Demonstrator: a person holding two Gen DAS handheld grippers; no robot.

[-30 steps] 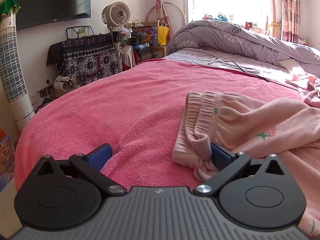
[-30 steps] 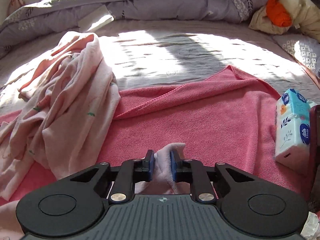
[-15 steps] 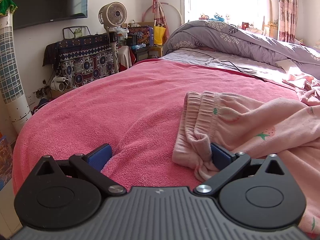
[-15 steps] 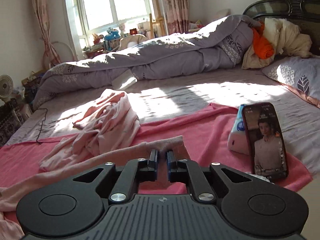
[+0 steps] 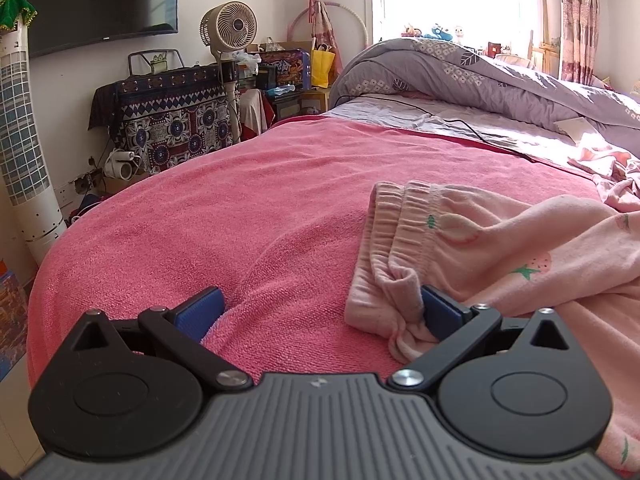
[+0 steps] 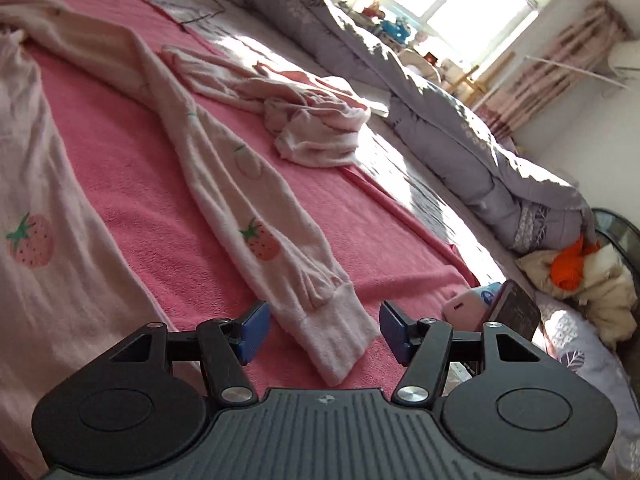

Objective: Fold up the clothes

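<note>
1. My left gripper sits low on the pink blanket, a nubbly terry cloth spread over the rounded bed.
2. Its jaws stand wide apart. The left blue pad presses into the blanket's pile; the right one touches a bunched fold at the waist of the pajama pants. Nothing is pinched between them.
3. The pants are pale pink, soft and fleecy, with a ribbed, gathered elastic waistband and printed strawberries.
4. My right gripper hovers over the end of one pant leg. The jaws are opening; the ribbed cuff lies flat between the ridged blue pads, touched by neither.
5. That leg runs as a long narrow strip across the blanket; the other lies broad to the left.
6. A second pink garment lies crumpled at the blanket's far edge.
7. Beyond it, a puffy grey quilt lies rolled along the bed.
</note>
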